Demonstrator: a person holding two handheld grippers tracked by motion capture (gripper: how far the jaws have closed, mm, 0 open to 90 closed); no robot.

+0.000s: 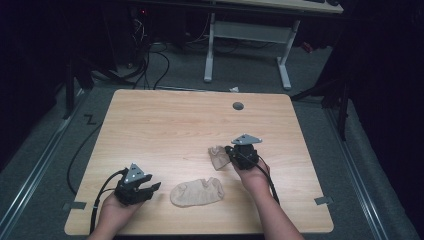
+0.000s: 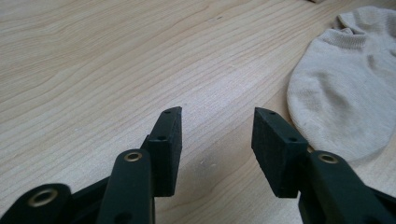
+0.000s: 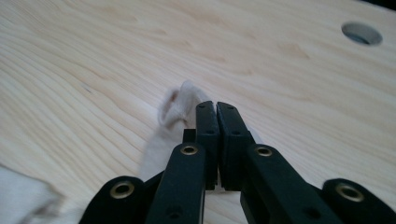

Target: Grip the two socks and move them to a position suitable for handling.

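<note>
The right claw (image 1: 226,154) is pinched tight on one sock (image 1: 218,156) on the bench (image 1: 165,125), and the left claw (image 1: 152,188) is wide open, holding nothing, just beside another sock (image 1: 197,192).

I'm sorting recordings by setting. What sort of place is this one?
Probably a lab or office workroom: a wooden table with a cable hole on grey carpet, another desk's white frame behind, cables trailing on the floor.

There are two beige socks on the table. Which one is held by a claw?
The farther sock, bunched up at the right claw, whose jaws are shut on it. The nearer sock lies flat and free, beside the open left claw.
</note>
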